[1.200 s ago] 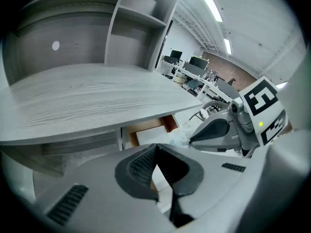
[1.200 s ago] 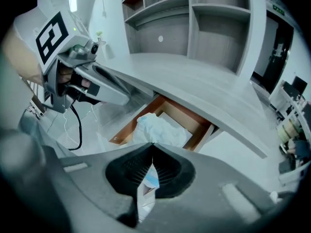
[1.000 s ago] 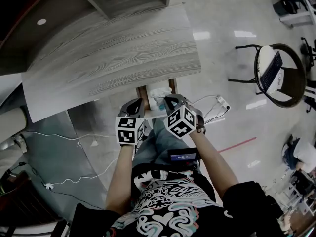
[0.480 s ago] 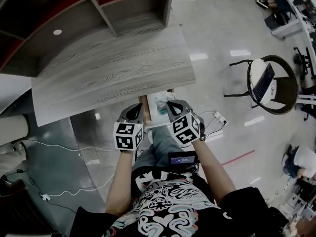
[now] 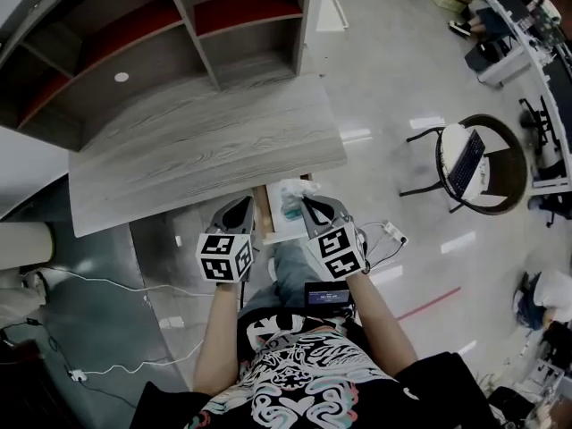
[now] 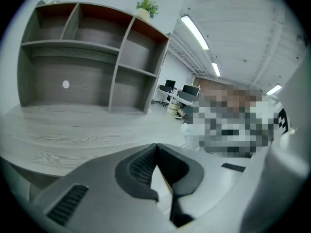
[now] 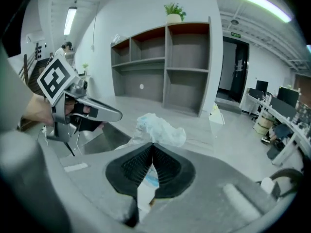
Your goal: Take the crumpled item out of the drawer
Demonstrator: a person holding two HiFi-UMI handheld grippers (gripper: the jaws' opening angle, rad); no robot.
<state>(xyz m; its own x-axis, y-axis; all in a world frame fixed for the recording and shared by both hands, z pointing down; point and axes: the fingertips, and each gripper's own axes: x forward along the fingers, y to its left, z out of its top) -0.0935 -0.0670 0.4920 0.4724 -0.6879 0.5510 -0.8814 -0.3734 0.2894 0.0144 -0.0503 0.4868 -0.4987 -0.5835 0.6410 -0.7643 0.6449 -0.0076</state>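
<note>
The crumpled item (image 5: pixel 290 194) is a white wad with a blue patch, sitting at the open drawer (image 5: pixel 261 206) under the desk's front edge. My right gripper (image 5: pixel 306 204) is on the wad's right side. In the right gripper view its jaws (image 7: pixel 152 145) are shut, the crumpled item (image 7: pixel 160 129) bulges just past the tips, and a white and blue bit shows between them. My left gripper (image 5: pixel 248 204) is by the drawer's left rim. In its own view my left gripper (image 6: pixel 156 147) has its tips touching and nothing visible between them.
A grey wood-grain desk (image 5: pixel 206 146) lies above the drawer, with an open shelf unit (image 5: pixel 223 25) behind it. A round chair with a laptop (image 5: pixel 469 164) stands to the right. A power strip (image 5: pixel 393 233) and cables (image 5: pixel 116 284) lie on the floor.
The head view has tilted up, so more of the shelf unit shows. Both grippers stay at the drawer, the right one still at the wad.
</note>
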